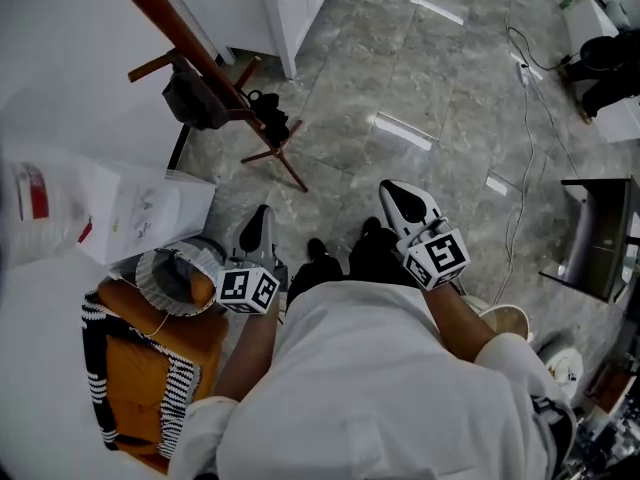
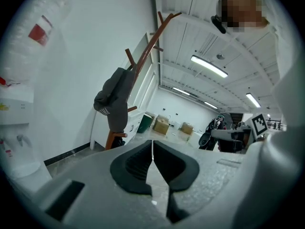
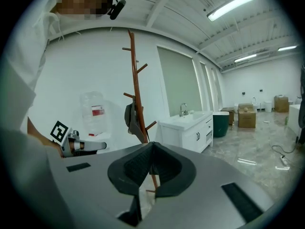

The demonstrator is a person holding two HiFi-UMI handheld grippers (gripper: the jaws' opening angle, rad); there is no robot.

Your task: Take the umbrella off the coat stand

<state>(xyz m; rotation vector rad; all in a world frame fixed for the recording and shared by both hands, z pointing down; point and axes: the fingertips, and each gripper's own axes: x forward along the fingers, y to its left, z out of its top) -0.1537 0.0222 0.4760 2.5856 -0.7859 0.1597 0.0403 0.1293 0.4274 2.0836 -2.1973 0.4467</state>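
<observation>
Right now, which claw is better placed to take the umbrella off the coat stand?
Left, probably. In the head view the dark grey folded umbrella on the brown wooden coat stand hangs upper left, nearer the left claw than the right claw. Both are shut.

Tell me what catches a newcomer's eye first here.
The slanting red-brown coat stand at upper left of the head view, with a dark folded umbrella hanging from a peg. Below it, the left gripper and right gripper are held out over the marble floor, both shut and empty.

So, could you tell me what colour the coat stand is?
The coat stand is reddish-brown, clearest in the right gripper view.
</observation>
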